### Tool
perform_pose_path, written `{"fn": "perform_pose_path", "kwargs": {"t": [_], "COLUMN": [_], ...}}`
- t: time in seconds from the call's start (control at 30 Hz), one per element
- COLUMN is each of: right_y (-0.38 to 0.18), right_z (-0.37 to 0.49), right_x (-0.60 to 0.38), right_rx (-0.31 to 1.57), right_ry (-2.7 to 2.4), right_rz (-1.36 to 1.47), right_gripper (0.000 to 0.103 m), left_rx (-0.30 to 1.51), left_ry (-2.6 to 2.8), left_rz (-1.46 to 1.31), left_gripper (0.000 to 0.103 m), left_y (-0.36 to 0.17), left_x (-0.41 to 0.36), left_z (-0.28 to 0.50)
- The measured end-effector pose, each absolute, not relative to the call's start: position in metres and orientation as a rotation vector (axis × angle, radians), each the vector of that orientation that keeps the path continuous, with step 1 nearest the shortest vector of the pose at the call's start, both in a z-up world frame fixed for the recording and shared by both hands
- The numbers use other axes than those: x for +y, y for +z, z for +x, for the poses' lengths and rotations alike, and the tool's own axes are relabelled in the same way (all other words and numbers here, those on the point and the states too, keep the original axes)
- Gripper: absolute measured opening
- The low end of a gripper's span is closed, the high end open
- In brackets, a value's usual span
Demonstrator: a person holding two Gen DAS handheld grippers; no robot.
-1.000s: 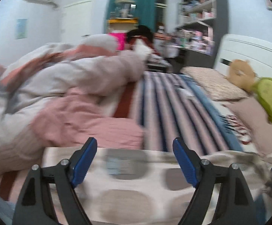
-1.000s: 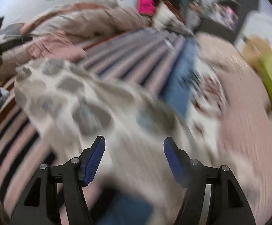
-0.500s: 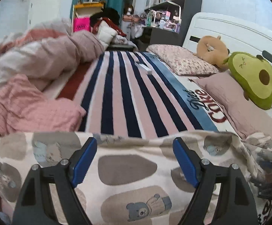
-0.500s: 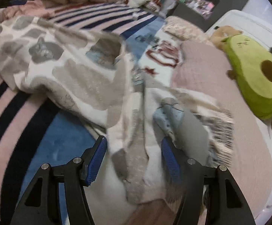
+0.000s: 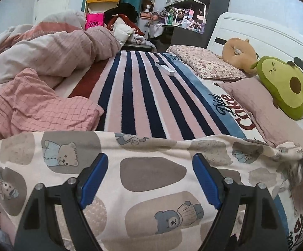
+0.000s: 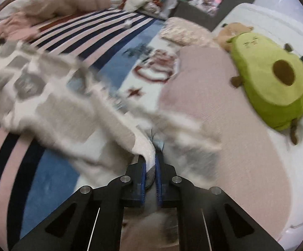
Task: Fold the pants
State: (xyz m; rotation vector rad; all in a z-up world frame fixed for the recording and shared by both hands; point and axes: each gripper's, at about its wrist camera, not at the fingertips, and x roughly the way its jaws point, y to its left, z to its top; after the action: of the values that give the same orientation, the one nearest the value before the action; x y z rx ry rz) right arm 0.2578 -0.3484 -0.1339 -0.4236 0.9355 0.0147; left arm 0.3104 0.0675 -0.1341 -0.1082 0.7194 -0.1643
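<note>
Folding's barely started imo. The pants (image 5: 153,167), cream with a bear print, lie spread across the lower half of the left view on the striped blanket (image 5: 138,96), no clean fold showing. Left gripper (image 5: 150,179) hangs wide over them, empty. Right gripper (image 6: 150,163) has pinched a bunched edge.
</note>
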Motion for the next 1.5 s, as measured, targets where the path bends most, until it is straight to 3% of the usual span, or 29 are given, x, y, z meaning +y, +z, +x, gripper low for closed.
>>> {"fn": "perform_pose_path", "kwargs": {"t": [0.27,0.43,0.57,0.63,0.73,0.9,1.07,1.17,1.2,1.23,1.27,1.3,1.37,1.5], "right_y": [-0.108,-0.098,-0.089,-0.077,-0.062,-0.051,-0.059,-0.092,-0.101,-0.11,-0.117,-0.118,-0.113,-0.113], "right_z": [0.325,0.344,0.349,0.342,0.334,0.312,0.273,0.268,0.268,0.269,0.272,0.276,0.287,0.32], "right_x": [-0.371,-0.405,-0.424,-0.427,-0.436,-0.422,-0.393,-0.379,-0.375,-0.371,-0.371,-0.374,-0.389,-0.422], "right_rx": [0.925,0.926,0.901,0.868,0.893,0.88,0.871,0.964,0.976,0.981,0.977,0.975,0.918,0.913], "right_ry": [-0.142,-0.19,-0.251,-0.235,-0.029,-0.097,0.025,0.013,0.004,0.004,-0.001,-0.015,-0.089,-0.232], "right_rz": [-0.521,-0.382,-0.319,-0.267,-0.059,-0.148,-0.168,-0.244,-0.271,-0.294,-0.308,-0.299,-0.255,-0.251], "right_gripper": [0.004,0.045,0.046,0.06,0.072,0.073,0.09,0.088,0.082,0.051,0.029,0.016,0.005,0.007], "left_rx": [0.716,0.733,0.728,0.727,0.729,0.731,0.727,0.727,0.726,0.724,0.722,0.72,0.72,0.732], "left_ry": [-0.144,-0.12,-0.136,-0.141,-0.147,-0.138,-0.142,-0.146,-0.147,-0.15,-0.152,-0.154,-0.153,-0.126], "left_rz": [-0.1,-0.104,-0.111,-0.112,-0.114,-0.123,-0.126,-0.126,-0.127,-0.129,-0.131,-0.131,-0.132,-0.126], "left_gripper": [0.08,0.08,0.08,0.08,0.08,0.08,0.08,0.08,0.08,0.08,0.08,0.08,0.08,0.08], "left_y": [-0.14,-0.146,-0.147,-0.147,-0.147,-0.148,-0.148,-0.147,-0.148,-0.147,-0.147,-0.147,-0.147,-0.151], "left_x": [0.07,0.072,0.071,0.07,0.069,0.072,0.072,0.071,0.071,0.071,0.071,0.07,0.07,0.072], "left_z": [0.311,0.316,0.316,0.316,0.317,0.317,0.317,0.316,0.316,0.316,0.315,0.315,0.315,0.318]}}
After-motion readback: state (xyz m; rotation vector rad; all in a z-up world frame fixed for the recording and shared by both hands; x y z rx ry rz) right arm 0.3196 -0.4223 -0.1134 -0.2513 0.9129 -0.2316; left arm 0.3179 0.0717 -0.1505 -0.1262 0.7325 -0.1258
